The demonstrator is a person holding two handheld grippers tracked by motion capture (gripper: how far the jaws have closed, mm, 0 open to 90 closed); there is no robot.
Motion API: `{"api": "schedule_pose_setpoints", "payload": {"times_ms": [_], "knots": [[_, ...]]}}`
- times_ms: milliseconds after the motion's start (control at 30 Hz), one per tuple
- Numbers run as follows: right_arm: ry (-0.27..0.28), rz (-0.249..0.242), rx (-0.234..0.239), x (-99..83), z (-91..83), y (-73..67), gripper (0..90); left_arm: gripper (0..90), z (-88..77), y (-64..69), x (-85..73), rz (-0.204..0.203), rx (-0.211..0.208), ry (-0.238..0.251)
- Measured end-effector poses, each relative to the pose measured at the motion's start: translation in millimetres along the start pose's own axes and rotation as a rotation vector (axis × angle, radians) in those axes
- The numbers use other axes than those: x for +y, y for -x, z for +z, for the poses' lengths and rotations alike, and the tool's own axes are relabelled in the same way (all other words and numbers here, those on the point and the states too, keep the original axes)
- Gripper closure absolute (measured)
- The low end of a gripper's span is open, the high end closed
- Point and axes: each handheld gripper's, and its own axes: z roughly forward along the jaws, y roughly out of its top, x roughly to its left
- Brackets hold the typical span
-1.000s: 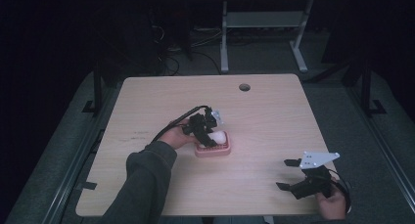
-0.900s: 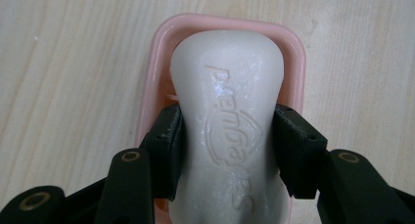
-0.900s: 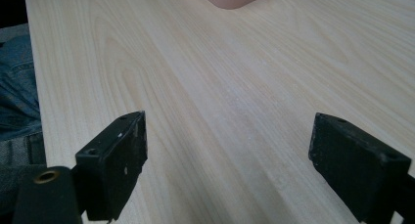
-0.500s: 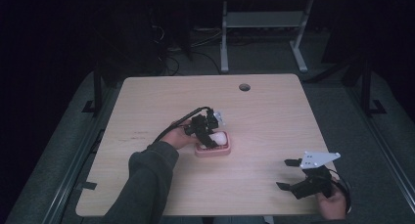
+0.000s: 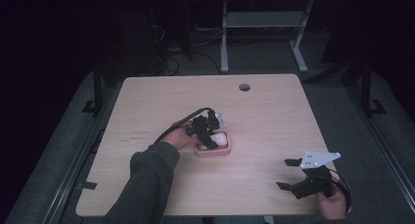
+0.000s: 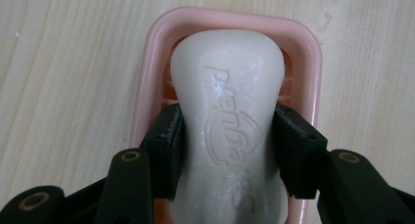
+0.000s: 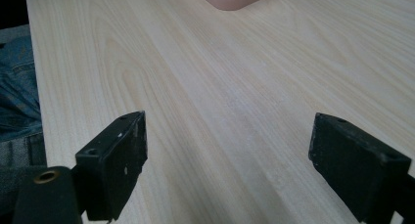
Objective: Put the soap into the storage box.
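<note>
The left gripper [image 6: 227, 150] clamps the white soap bar [image 6: 230, 111] lying in its pink dish [image 6: 147, 87]; the right gripper [image 7: 227, 170] stands apart, well away; the slick bar may squirt free if squeezed harder.

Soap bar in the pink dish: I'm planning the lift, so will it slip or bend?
The soap bar looks rigid, so it probably won't bend. Its smooth, rounded, waisted sides may slide between the left gripper fingers. The light pink dish could shift.

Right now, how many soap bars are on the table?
1. The soap lies in the pink dish near the table's middle, clamped at its waist by the left gripper. None seems hidden.
</note>
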Motion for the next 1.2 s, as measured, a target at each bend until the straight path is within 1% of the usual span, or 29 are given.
{"api": "schedule_pose_setpoints", "payload": {"times_ms": [233,367,433,500,600,667,833,900,1067,1100,1200], "knots": [[-0.001,0.005,0.0,0.3,0.4,-0.6,14.0,49.4,-0.3,0.3,0.2,0.003,0.008,-0.003],[-0.003,0.002,0.001,0.6,0.8,-0.5,14.1,48.8,-0.7,0.9,0.7,-0.004,0.019,0.002],[-0.002,0.0,0.002,0.8,1.1,0.1,14.0,46.5,-4.8,0.8,0.9,-0.01,0.018,0.028],[-0.003,0.001,0.003,1.1,1.1,0.3,14.1,46.3,-10.2,0.6,1.1,-0.009,0.024,0.046],[-0.004,-0.001,0.001,1.3,1.1,0.1,14.1,44.2,-14.5,0.8,0.4,-0.015,0.033,0.053],[-0.004,0.003,-0.001,1.5,1.0,-0.2,14.1,43.1,-16.6,1.4,-0.2,-0.02,0.03,0.051],[0.0,0.004,-0.006,0.9,0.0,0.1,14.1,40.5,-24.3,5.2,-0.2,-0.012,0.049,0.066],[0.0,0.004,-0.006,0.9,-0.1,0.2,14.1,39.7,-27.4,6.2,-1.1,-0.018,0.052,0.075],[-0.005,0.004,-0.006,1.1,0.7,-0.1,14.0,36.9,-34.2,10.9,-5.6,-0.016,0.066,0.087],[-0.005,0.004,-0.006,1.1,0.9,0.0,14.1,36.4,-35.6,11.8,-6.9,-0.022,0.067,0.09],[-0.007,0.007,-0.007,1.4,1.5,-0.3,14.0,35.6,-40.1,12.9,-11.4,-0.023,0.071,0.1]]}}
